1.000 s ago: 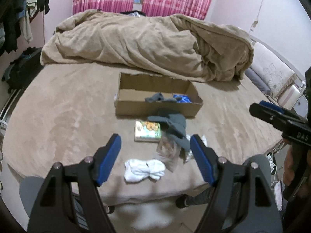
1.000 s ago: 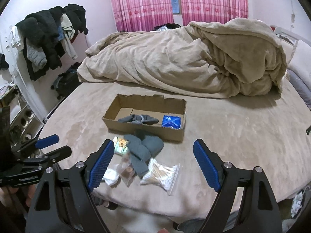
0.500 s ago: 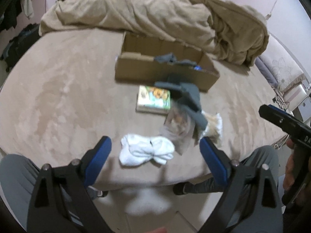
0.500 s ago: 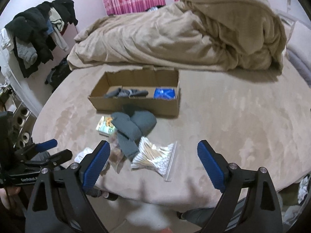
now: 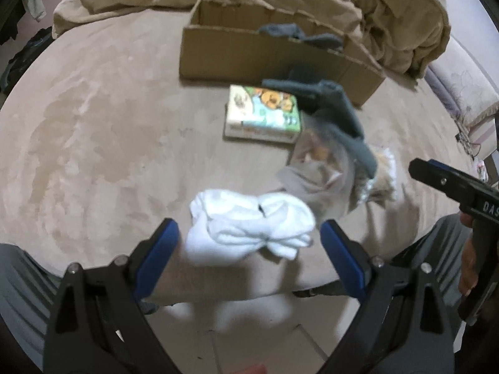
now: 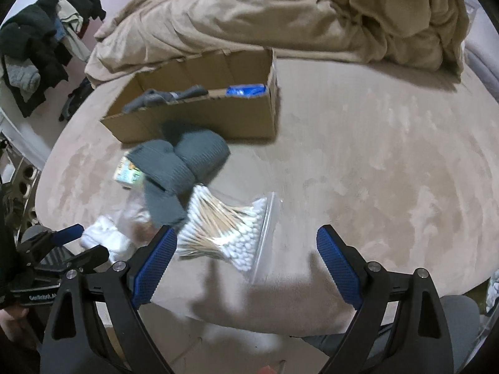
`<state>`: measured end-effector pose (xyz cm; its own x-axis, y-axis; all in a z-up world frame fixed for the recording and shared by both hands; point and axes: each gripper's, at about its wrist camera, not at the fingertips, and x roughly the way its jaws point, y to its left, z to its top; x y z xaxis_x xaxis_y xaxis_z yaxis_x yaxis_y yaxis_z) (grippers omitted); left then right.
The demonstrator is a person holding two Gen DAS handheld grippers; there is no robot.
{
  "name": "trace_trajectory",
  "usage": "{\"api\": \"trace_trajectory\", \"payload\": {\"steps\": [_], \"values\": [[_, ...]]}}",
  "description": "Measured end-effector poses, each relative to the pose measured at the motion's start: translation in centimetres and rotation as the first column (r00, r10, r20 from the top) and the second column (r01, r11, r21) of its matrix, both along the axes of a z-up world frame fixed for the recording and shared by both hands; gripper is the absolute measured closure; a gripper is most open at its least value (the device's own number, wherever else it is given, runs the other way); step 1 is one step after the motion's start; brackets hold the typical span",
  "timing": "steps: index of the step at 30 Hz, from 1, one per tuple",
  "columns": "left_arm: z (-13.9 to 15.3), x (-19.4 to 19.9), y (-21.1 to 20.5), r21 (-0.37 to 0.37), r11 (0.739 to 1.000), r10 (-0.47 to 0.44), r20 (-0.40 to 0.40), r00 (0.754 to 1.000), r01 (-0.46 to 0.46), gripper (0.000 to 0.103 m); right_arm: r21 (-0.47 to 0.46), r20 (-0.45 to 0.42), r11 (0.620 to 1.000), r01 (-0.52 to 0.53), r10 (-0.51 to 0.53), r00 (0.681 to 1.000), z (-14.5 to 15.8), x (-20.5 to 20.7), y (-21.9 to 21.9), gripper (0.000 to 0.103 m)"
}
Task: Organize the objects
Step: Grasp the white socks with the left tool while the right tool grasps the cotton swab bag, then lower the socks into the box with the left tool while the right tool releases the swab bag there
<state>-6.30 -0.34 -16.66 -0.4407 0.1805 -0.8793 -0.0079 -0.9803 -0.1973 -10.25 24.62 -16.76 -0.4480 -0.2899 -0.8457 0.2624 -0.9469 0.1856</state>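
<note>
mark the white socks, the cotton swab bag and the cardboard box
white socks [image 5: 249, 224], left wrist view, middle of the bundle
cotton swab bag [image 6: 227, 224], right wrist view, on the swabs inside
cardboard box [image 6: 218, 118], right wrist view, near outer wall

left tongs [image 5: 249, 252] spread wide, empty, framing white socks [image 5: 249, 227] at bed [image 5: 93, 124] edge | picture box [image 5: 263, 113] beyond, grey socks [image 5: 336, 115] draped over its corner | cardboard box [image 5: 249, 53] behind | right tongs [image 5: 452, 184] at far right
</note>
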Motion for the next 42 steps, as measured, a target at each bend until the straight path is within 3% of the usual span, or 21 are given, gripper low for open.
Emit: {"api": "trace_trajectory", "payload": {"steps": [5,8,13,19,23,29,35,42], "values": [[-1.5,-0.6,0.5,-0.009,1.0,-0.013,0.027,1.0,0.013,0.01,-0.005,0.033,1.0,-0.004,0.004,0.999,-1.8,-1.4,-0.6,0.01],[-1.9,-0.7,0.9,-0.024,0.999,-0.025,0.028,0.999,0.026,0.009,-0.033,0.066,0.999,-0.008,0.011,0.998,-2.7,-2.1,-1.0,0.02],[-2.0,-0.3,1.3,-0.044,0.998,-0.043,0.01,0.999,0.043,0.011,-0.056,0.085,0.998,-0.032,0.037,0.996,-3.4,-2.4,-1.8,0.027],[-1.6,0.4,1.7,-0.036,0.997,-0.071,-0.01,0.997,0.071,0.032,-0.11,0.096,0.991,-0.074,0.085,0.992,-3.6,-1.8,-2.5,0.044],[-0.9,0.7,1.4,-0.031,0.997,-0.066,-0.03,0.997,0.065,0.041,-0.133,0.085,0.989,-0.068,0.079,0.993,-3.0,-1.5,-1.9,0.059],[0.0,0.7,0.9,-0.008,0.998,-0.068,-0.059,0.996,0.067,0.047,-0.13,0.051,0.99,-0.053,0.06,0.997,-1.5,-0.7,-0.7,0.068],[2.7,1.1,0.2,-0.009,0.999,-0.042,-0.108,0.993,0.041,0.047,-0.098,-0.024,0.994,-0.042,0.04,0.999,1.2,0.5,0.0,0.068],[7.8,2.3,-1.1,0.013,1.0,-0.013,-0.202,0.979,0.016,0.047,-0.108,-0.102,0.993,-0.046,0.035,0.994,4.9,1.7,0.5,0.069]]}}
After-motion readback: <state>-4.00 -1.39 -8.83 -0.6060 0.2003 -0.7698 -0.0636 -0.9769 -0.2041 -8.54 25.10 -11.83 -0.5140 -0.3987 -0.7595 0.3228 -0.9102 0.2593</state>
